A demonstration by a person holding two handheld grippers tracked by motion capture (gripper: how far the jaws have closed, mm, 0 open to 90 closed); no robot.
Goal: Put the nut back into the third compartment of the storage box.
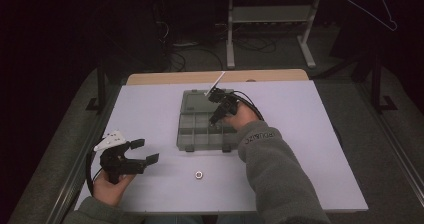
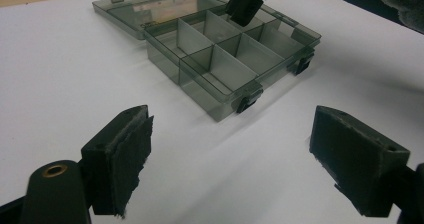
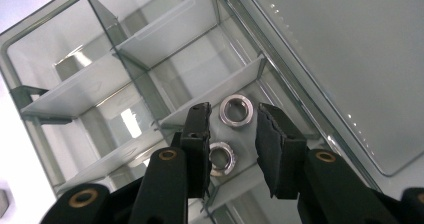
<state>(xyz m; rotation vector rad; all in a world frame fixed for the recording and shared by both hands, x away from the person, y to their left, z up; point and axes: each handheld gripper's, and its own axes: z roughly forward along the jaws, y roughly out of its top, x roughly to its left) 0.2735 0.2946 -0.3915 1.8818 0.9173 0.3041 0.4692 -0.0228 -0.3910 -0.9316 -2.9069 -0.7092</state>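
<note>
A smoky clear organiser box point(image 1: 186, 134) lies open mid-table, its lid point(image 1: 192, 100) flat behind it. My right gripper point(image 1: 216, 118) reaches down into a back compartment. In the right gripper view its jaws point(image 3: 234, 115) stand slightly apart, open, over two silver nuts: one point(image 3: 236, 110) beyond the tips, one point(image 3: 221, 158) lower between the fingers, neither pinched. A third silver nut point(image 1: 199, 174) lies on the white table in front of the box. My left gripper point(image 1: 146, 151) hovers at the front left, wide open and empty point(image 2: 232, 129), facing the box point(image 2: 220, 84).
The white table top point(image 1: 310, 149) has free room left and right of the box. The right forearm in a grey sleeve point(image 1: 280, 179) crosses the front right. Two black latches point(image 2: 247, 103) stick out of the box's front wall. Beyond the table are a dark floor and a metal stand point(image 1: 270, 19).
</note>
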